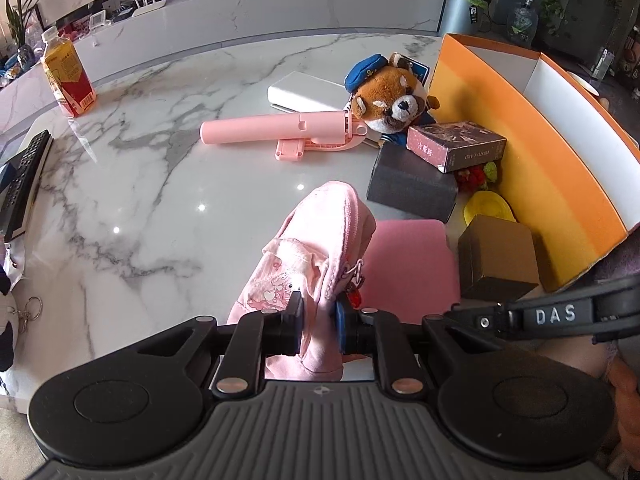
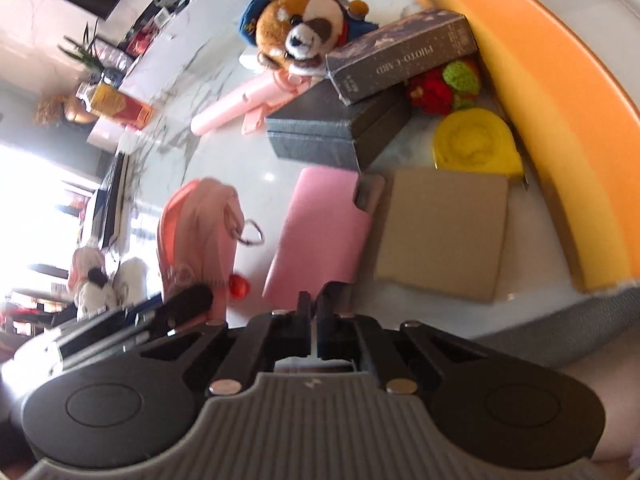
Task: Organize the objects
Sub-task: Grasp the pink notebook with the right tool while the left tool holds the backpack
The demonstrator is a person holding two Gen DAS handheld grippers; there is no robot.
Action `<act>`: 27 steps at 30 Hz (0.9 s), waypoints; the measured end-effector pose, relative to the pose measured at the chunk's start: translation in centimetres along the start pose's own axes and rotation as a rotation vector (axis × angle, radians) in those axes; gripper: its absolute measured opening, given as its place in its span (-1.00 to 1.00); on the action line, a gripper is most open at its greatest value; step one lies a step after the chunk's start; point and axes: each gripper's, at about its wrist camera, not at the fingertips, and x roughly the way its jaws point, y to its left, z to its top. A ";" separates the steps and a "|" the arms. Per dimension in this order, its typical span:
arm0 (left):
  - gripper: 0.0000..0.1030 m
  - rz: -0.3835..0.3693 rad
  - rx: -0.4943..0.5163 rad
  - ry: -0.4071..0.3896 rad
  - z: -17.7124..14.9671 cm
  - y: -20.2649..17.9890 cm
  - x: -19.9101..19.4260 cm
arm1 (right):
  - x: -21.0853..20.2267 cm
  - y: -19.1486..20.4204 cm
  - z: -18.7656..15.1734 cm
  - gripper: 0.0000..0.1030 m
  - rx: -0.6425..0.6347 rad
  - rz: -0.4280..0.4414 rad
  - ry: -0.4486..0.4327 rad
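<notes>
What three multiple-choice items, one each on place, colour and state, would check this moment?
1. Where does the photo-card box rest?
A. on the dark grey box
B. inside the orange box
C. on the juice bottle

2. What colour is the plush toy's cap?
A. red
B. blue
C. green

3. What is the left tool doing?
A. hanging open
B. shut on nothing
C. gripping the pink pouch

Answers: 1 A, it lies across the grey box's top; 2 B, the cap is blue; 3 C, pouch fabric sits pinched between the jaws.
</notes>
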 end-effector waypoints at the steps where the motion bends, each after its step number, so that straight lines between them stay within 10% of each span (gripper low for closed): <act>1: -0.64 -0.002 0.005 0.005 -0.1 -0.2 -0.2 | -0.3 -0.1 -0.6 -0.98 -0.013 -0.006 0.015; 10: -0.64 -0.074 -0.015 0.039 -1.1 -2.0 -0.6 | -1.4 -2.7 -3.3 -0.72 -0.061 -0.004 0.079; 12: -0.64 -0.081 -0.035 0.045 -1.2 -2.0 -0.3 | -1.6 -3.0 -3.2 0.09 -0.076 -0.003 0.049; 13: -0.64 -0.081 -0.038 0.047 -1.2 -2.1 -0.3 | -1.5 -3.1 -3.2 0.19 -0.090 -0.010 0.036; 22: -0.64 -0.079 -0.052 0.074 -1.4 -2.7 0.6 | 1.6 -6.3 -2.0 0.18 0.075 0.126 0.066; 27: -0.64 -0.065 -0.050 0.075 -1.1 -2.9 0.5 | 1.5 -6.0 -2.0 -0.36 0.096 0.185 0.070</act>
